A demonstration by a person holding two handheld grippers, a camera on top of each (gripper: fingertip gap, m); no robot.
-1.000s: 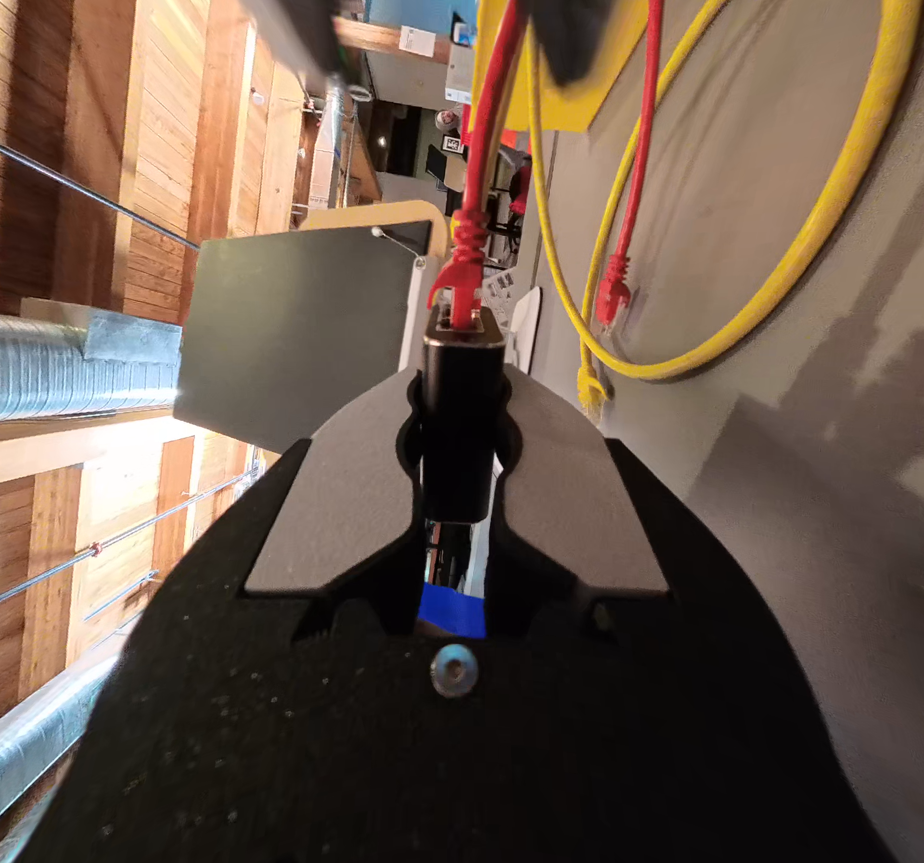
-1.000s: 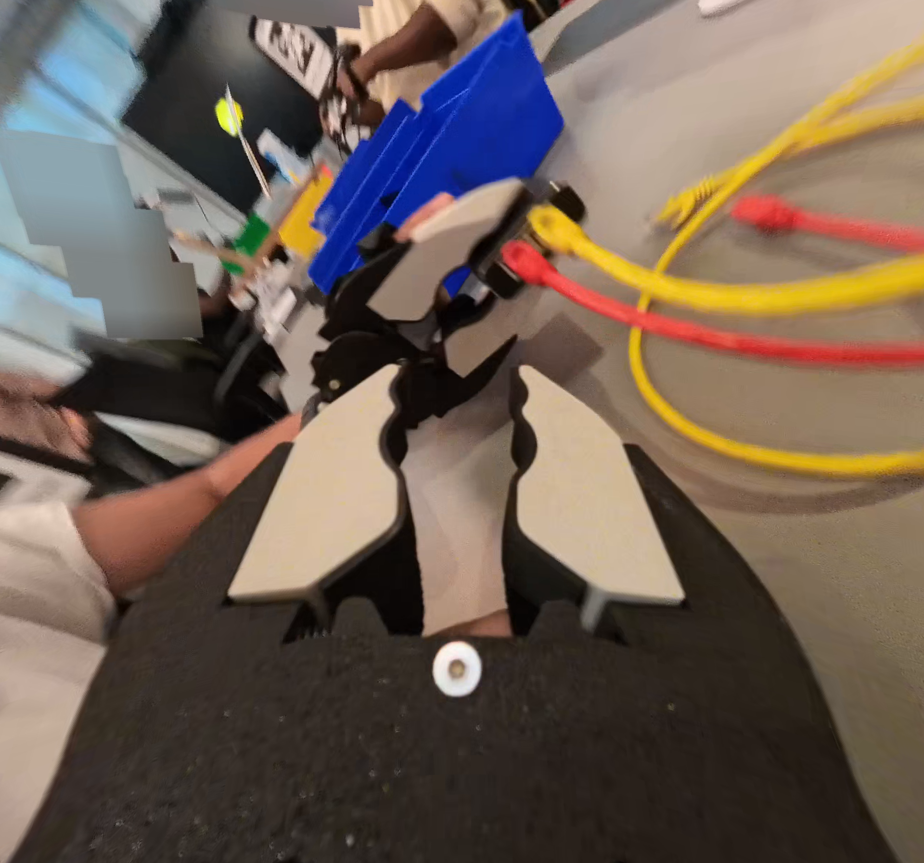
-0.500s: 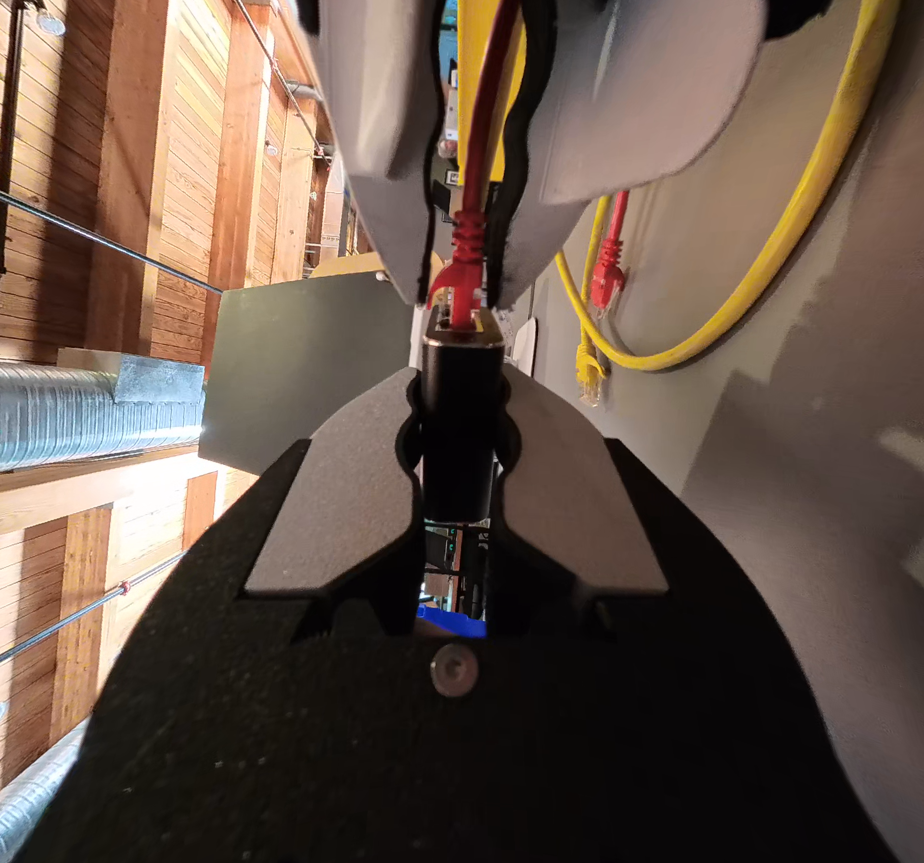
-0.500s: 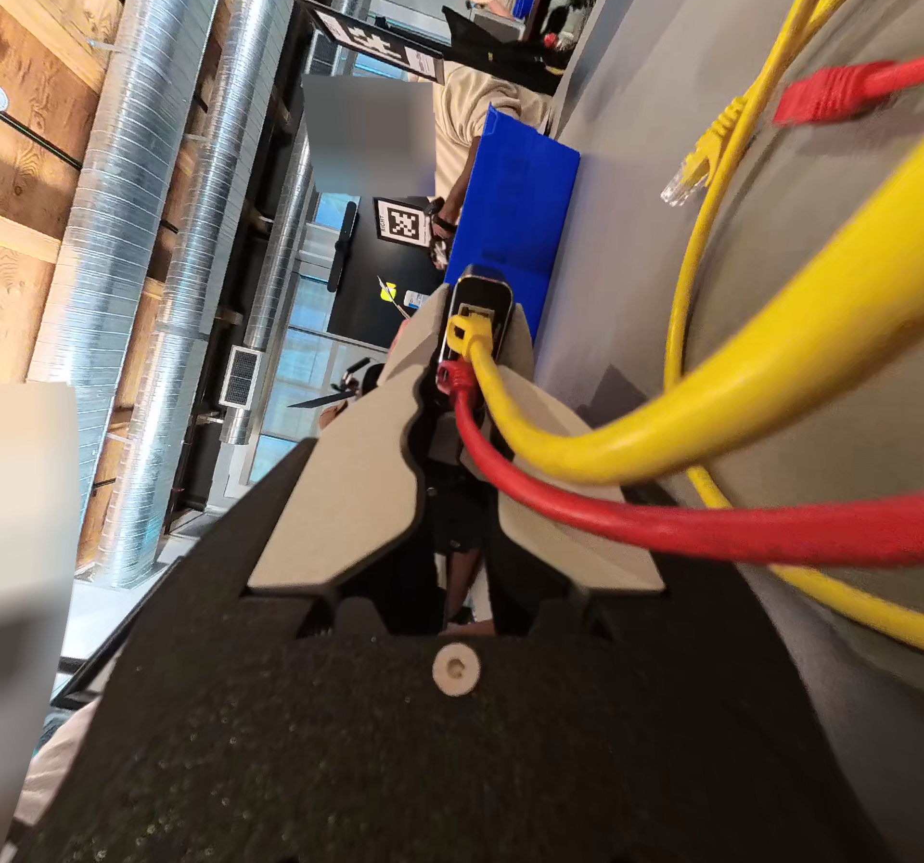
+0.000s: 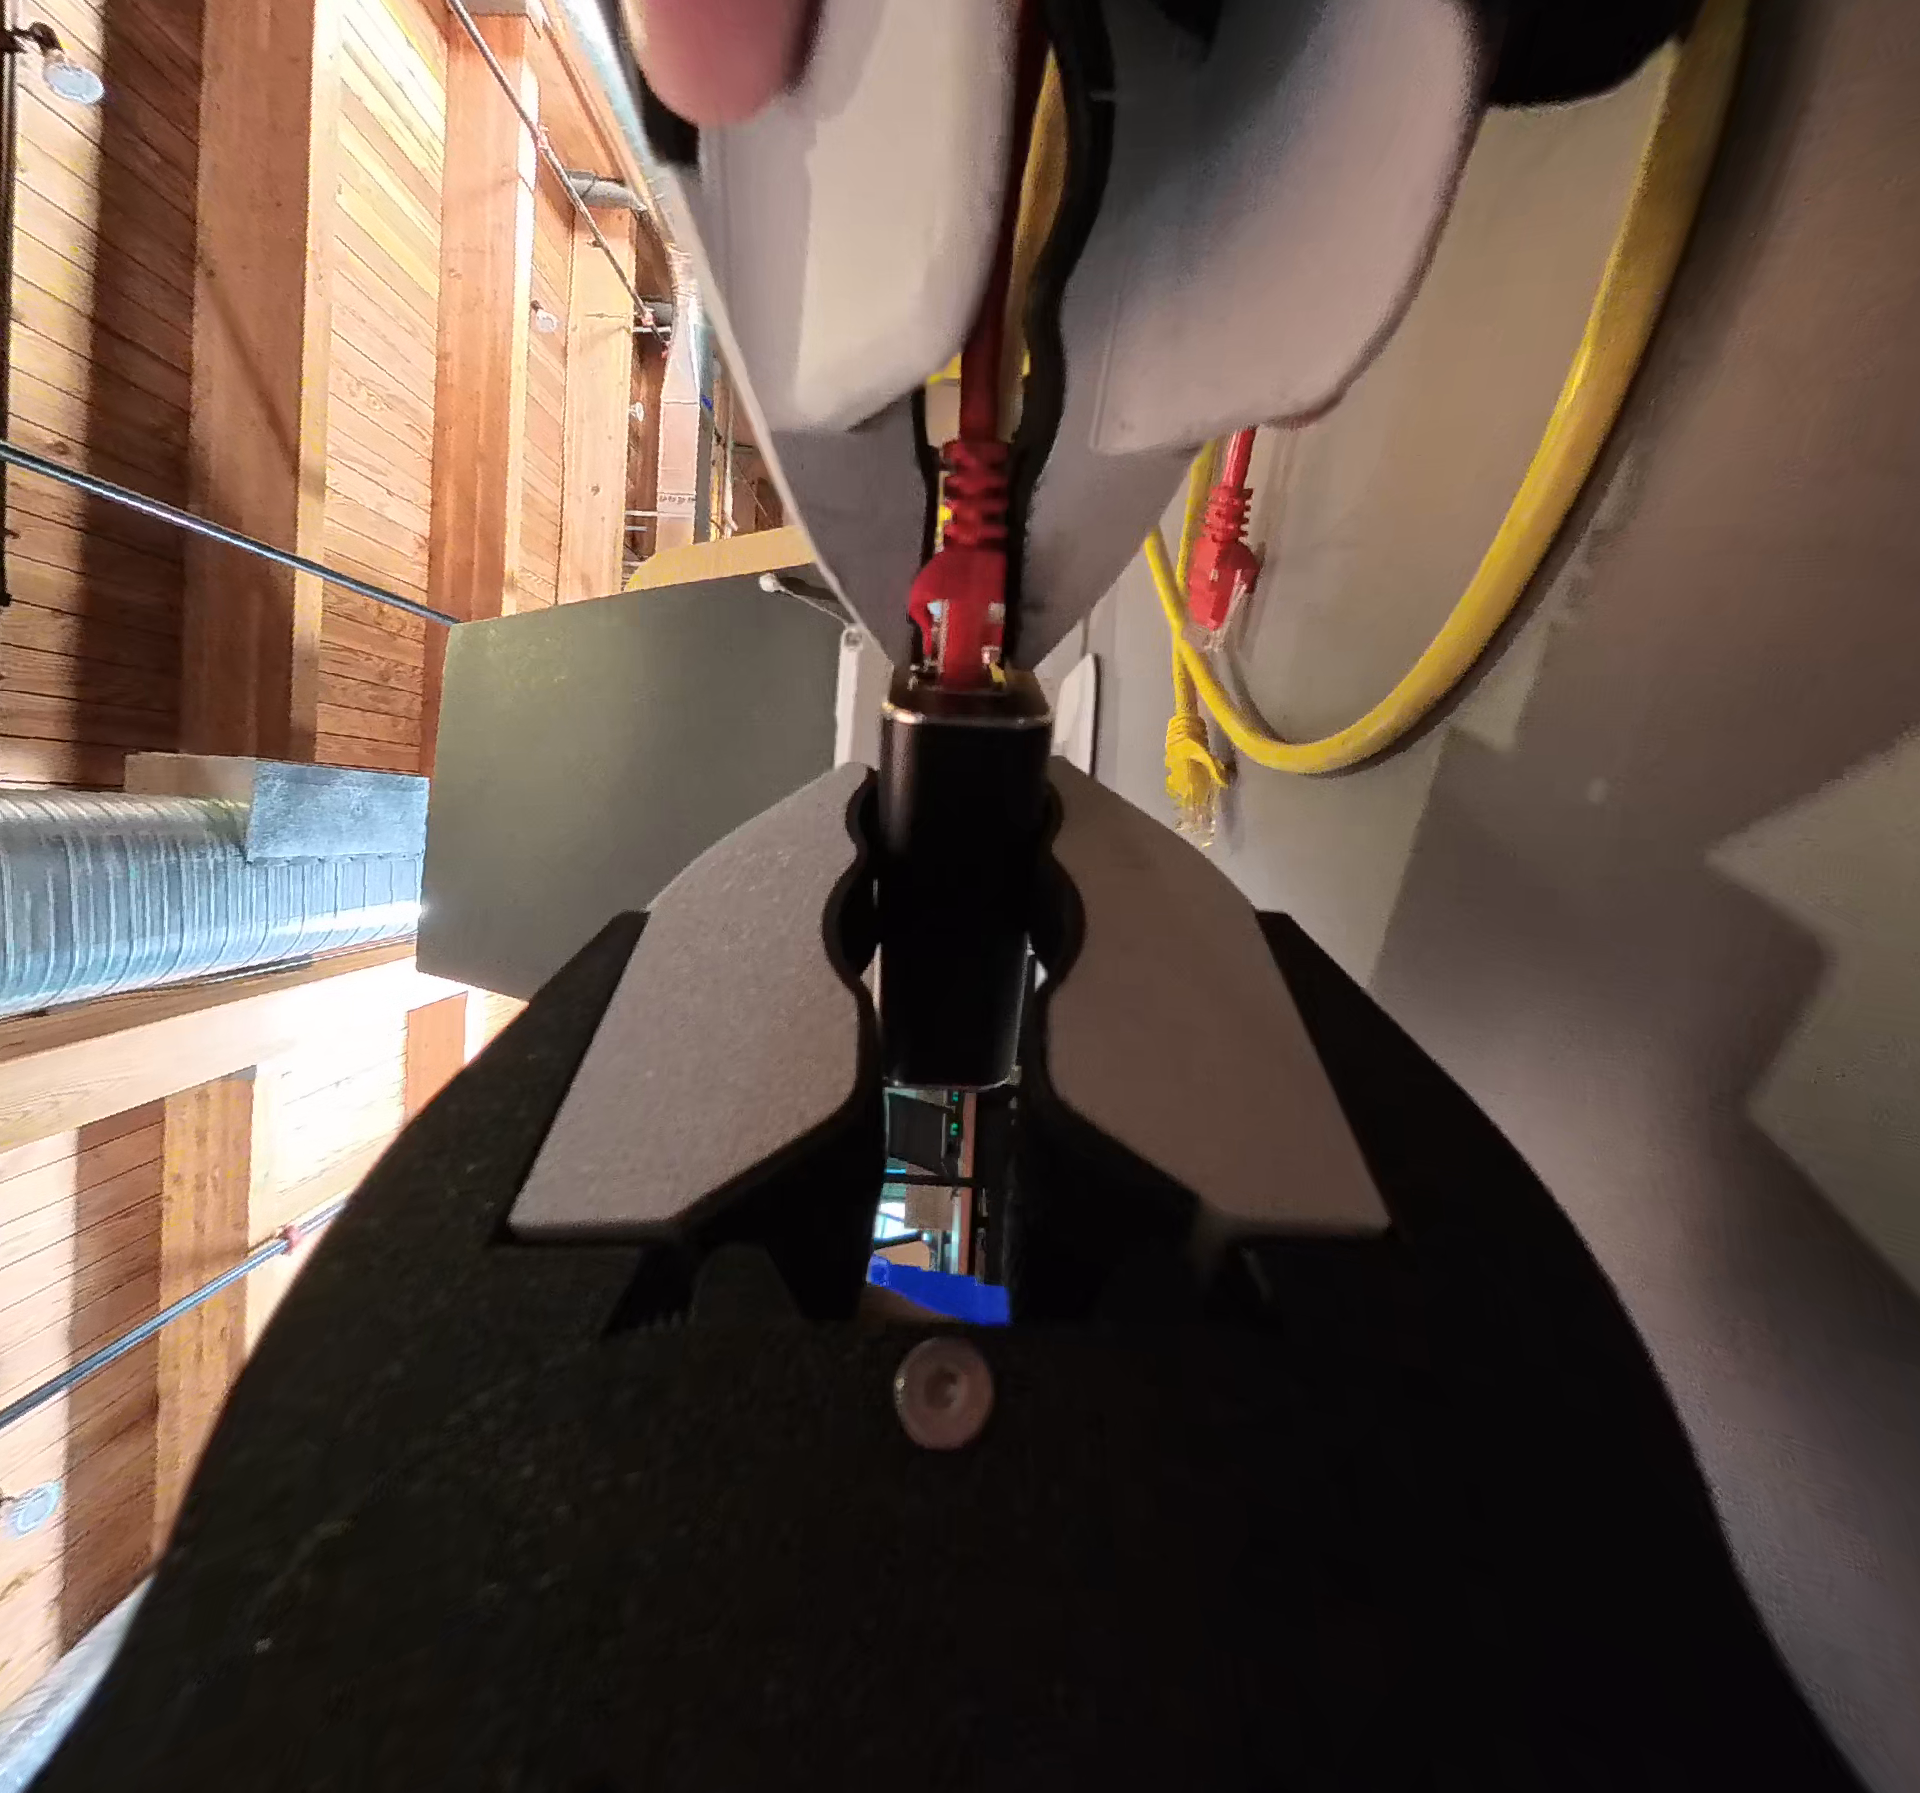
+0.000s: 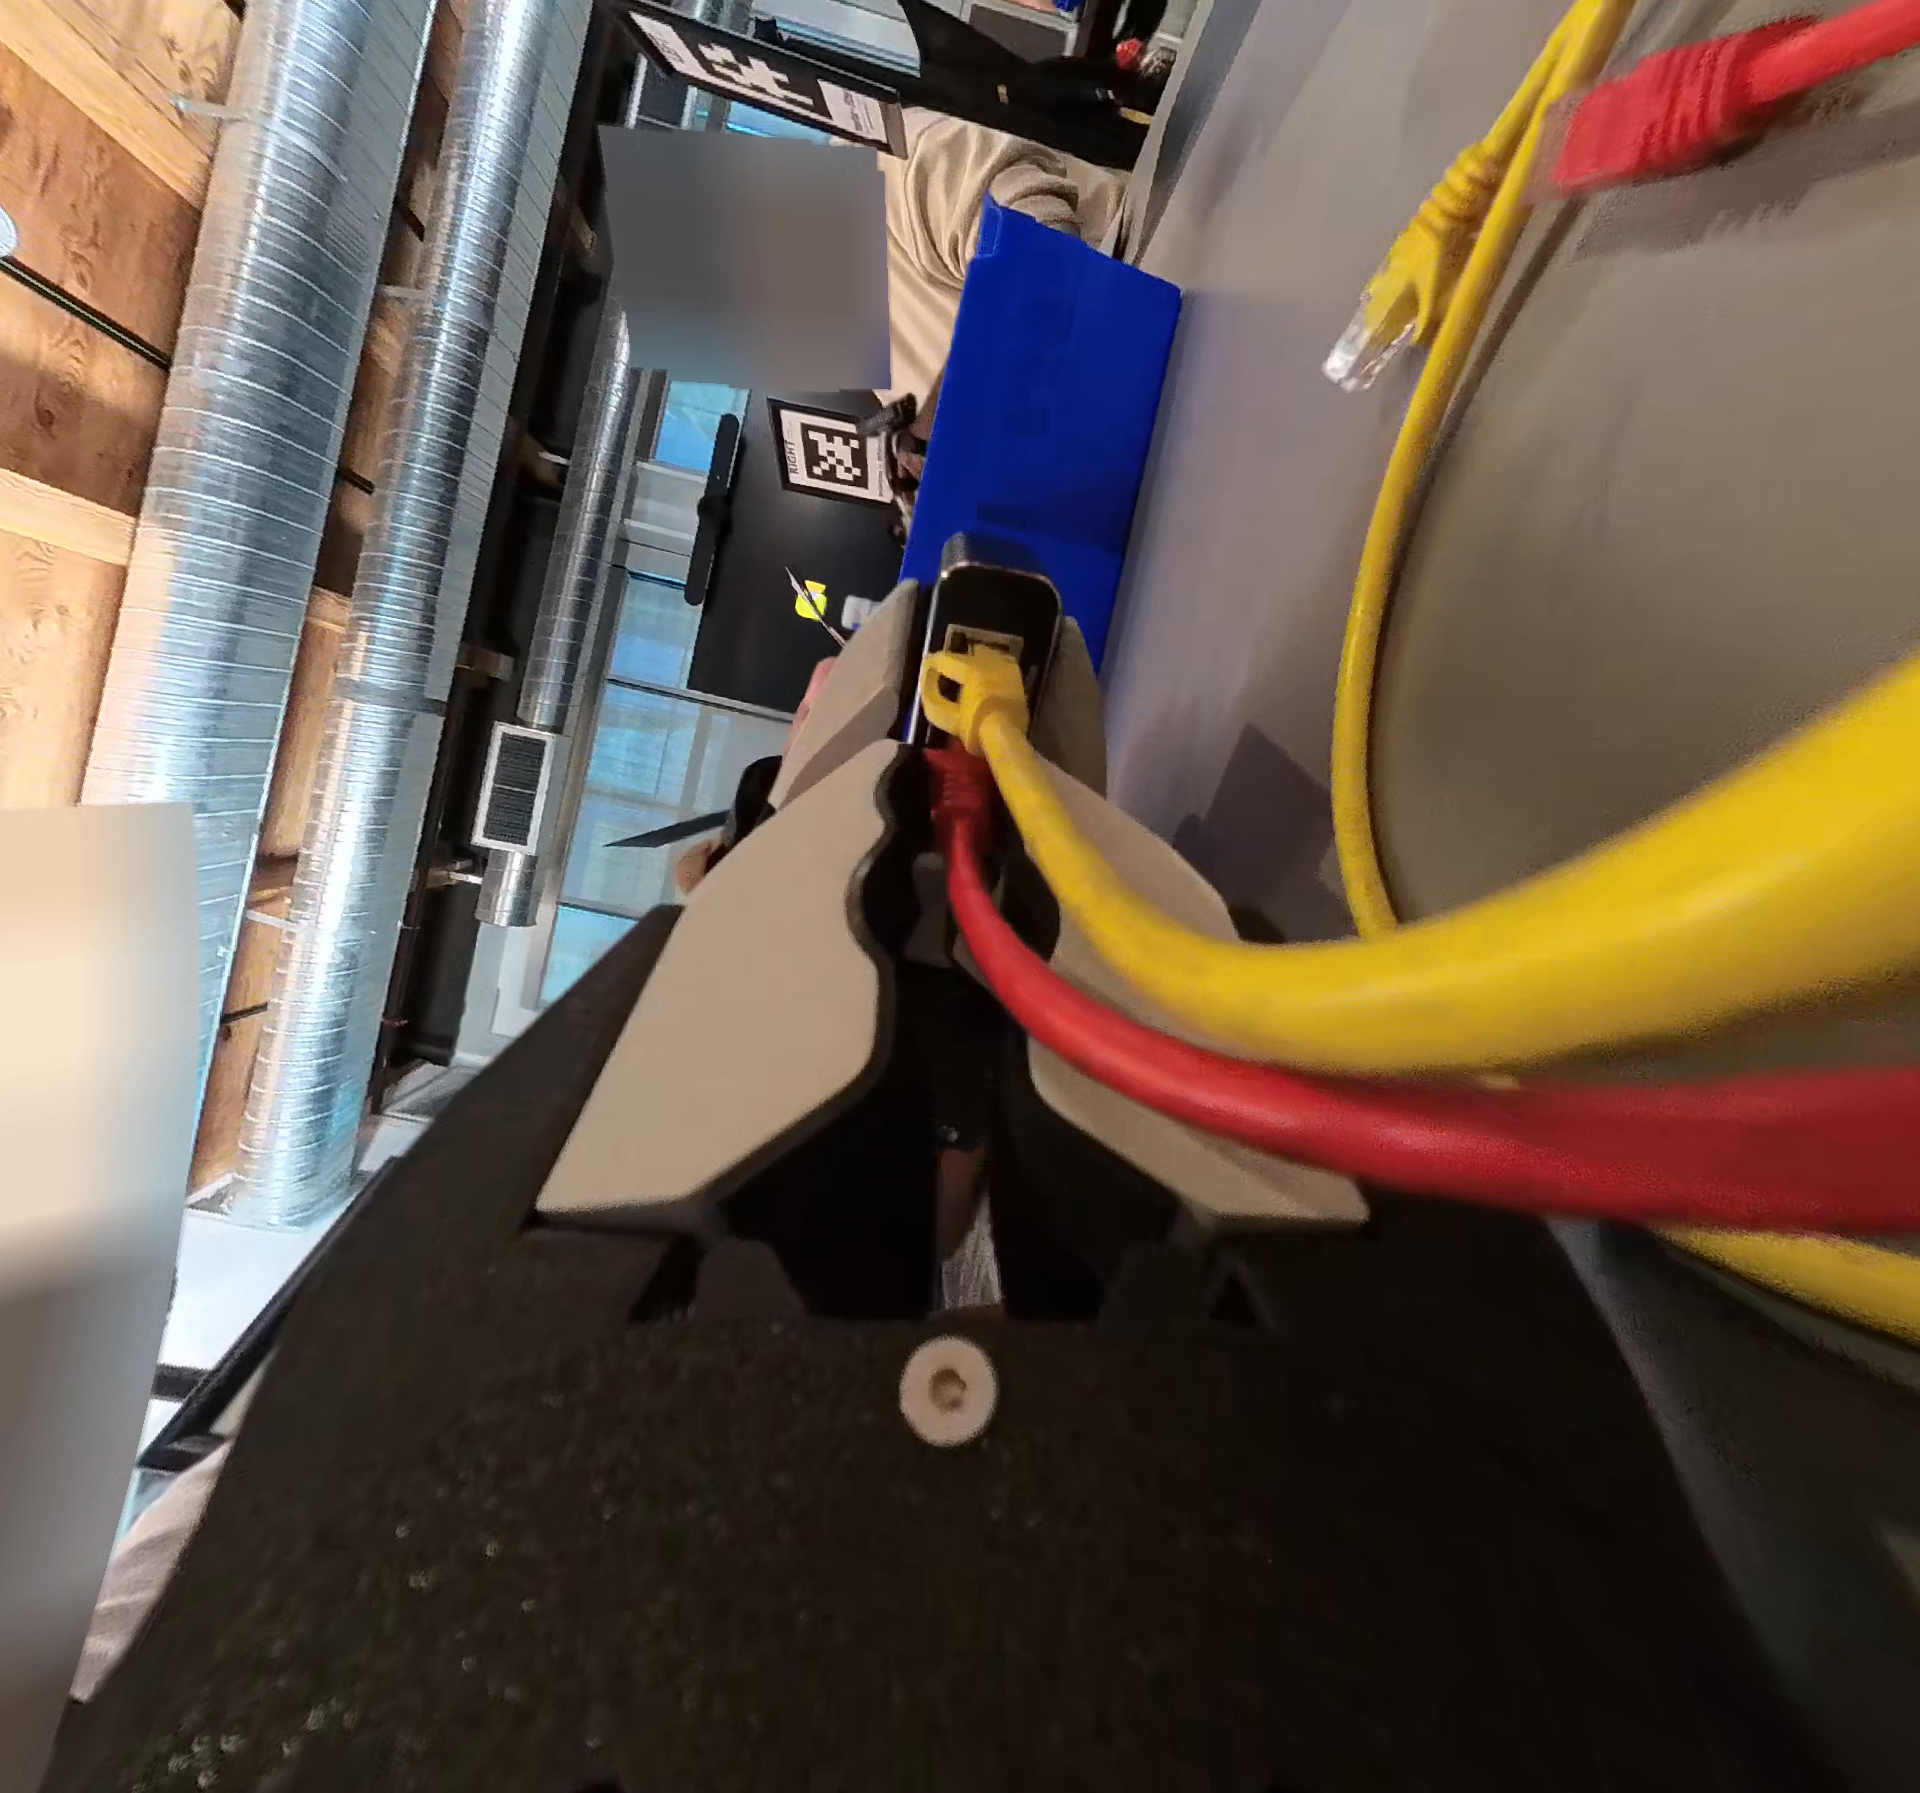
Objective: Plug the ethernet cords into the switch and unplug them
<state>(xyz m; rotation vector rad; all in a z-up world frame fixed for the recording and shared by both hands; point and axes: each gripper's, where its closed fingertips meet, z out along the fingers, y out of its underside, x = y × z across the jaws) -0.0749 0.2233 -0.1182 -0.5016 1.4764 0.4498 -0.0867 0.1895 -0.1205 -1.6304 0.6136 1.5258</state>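
Both hand-held grippers [image 5: 961,896] [image 6: 961,808] tip-to-tip, sideways.

I see a blue bin [image 6: 1049,413] on the grey table [image 6: 1662,600]; beside the bin, silver ducts [image 6: 343,393] run along wooden panelling [image 6: 73,216].

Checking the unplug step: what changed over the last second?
The right gripper swung in from beside the switch and closed around the red plug. Unchanged: left gripper clamped on the switch, red and yellow plug both seated.
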